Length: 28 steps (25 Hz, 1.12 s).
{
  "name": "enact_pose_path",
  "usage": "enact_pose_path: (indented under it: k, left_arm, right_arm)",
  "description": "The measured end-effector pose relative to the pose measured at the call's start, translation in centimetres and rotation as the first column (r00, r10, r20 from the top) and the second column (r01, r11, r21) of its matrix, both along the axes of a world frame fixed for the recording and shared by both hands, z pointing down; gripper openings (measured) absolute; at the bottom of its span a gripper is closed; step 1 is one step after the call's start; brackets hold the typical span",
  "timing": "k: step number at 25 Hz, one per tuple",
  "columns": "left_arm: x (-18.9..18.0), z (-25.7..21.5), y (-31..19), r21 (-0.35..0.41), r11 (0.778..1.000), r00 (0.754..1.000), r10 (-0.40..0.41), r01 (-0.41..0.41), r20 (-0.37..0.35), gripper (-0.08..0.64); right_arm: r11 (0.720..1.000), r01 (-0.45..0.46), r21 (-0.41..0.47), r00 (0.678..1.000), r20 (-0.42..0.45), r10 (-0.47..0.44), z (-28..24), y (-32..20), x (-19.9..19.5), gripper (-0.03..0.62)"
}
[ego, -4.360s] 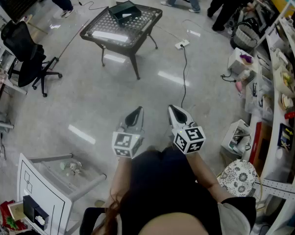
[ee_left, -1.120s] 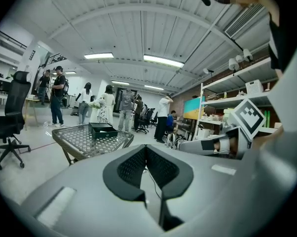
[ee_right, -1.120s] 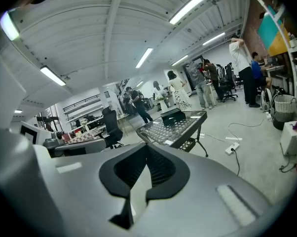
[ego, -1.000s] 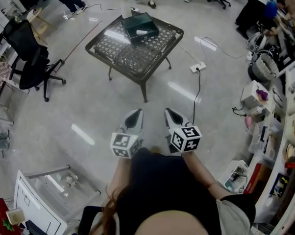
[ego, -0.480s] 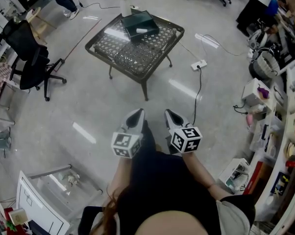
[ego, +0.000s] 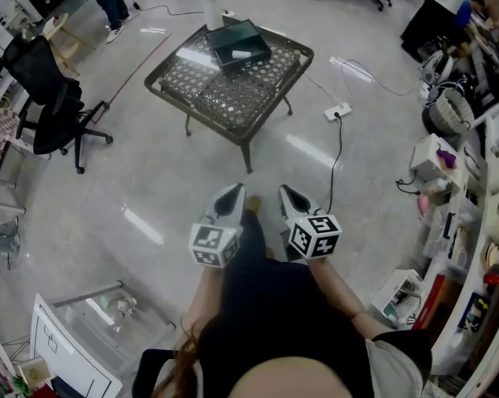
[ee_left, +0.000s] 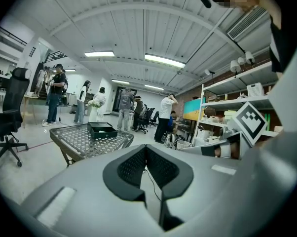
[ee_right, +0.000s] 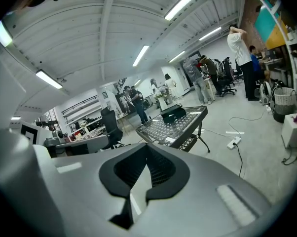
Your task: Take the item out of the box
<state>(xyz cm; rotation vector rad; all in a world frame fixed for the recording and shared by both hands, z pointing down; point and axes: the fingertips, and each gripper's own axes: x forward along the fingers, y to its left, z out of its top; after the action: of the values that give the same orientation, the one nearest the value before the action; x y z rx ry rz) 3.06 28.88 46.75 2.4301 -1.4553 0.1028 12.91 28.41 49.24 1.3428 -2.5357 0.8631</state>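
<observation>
Shiny grey workshop floor, the box well ahead on a mesh-topped surface.
The dark green open box sits near the far corner of the square metal mesh surface, a pale item showing inside. The left gripper and right gripper, 2 side by side, are closed on nothing, likely because the box is out of reach. Bare floor lies between; a black office chair stands left, a white power strip right.
</observation>
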Motion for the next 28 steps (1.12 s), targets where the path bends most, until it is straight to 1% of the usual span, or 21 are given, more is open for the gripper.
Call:
enact_pose_path:
  k: [11, 28]
  left_arm:
    - [-1.0, -0.1, -4.7, -0.005, 1.000, 1.000, 0.007, -0.007, -0.017, 0.008]
    - [-2.6, -0.9, -13.9, -0.005, 1.000, 0.999, 0.027, -0.028, -0.021, 0.008]
  right_arm:
    - [1.000, -0.011, -0.008, 1.000, -0.011, 0.011, -0.2, -4.4, -1.1, 0.000]
    - [1.000, -0.022, -0.008, 0.999, -0.026, 0.022, -1.0, -13.3, -3.0, 0.000]
